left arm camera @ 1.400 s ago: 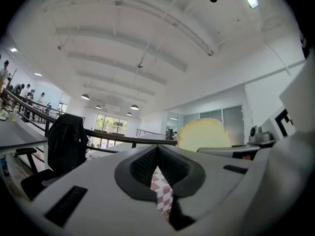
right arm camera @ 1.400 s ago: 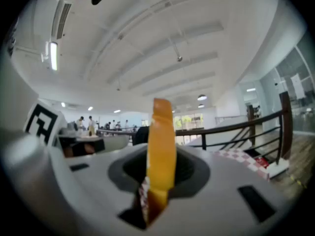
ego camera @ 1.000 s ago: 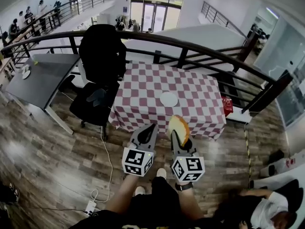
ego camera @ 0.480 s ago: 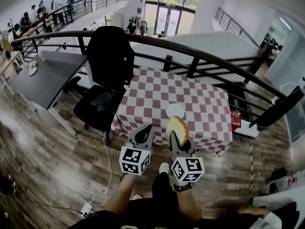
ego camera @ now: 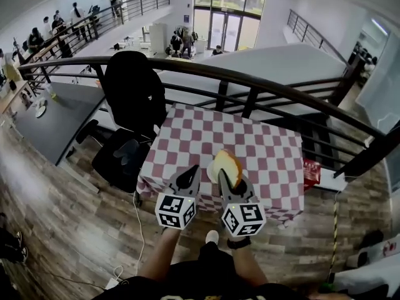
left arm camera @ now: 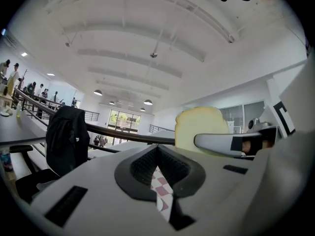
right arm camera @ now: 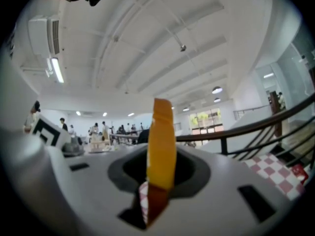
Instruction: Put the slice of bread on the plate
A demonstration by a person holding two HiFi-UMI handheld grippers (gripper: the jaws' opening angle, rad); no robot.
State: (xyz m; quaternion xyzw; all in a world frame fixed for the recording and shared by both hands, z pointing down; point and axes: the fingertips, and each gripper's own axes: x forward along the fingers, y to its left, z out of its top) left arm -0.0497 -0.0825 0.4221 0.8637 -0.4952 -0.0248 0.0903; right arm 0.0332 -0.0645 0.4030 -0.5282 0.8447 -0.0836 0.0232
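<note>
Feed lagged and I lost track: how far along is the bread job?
Done: the bread is picked up, clamped upright in the right tool. In hand: it's held at the near edge of the checked table. Left: setting it on the plate, which isn't visible now. The left tool is shut and empty.

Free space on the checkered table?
Checkered table: cloth shows bare along the railing side and out to the right edge. The left edge is crowded by the black chair. Near-middle is hidden behind the bread slice in the right gripper.
</note>
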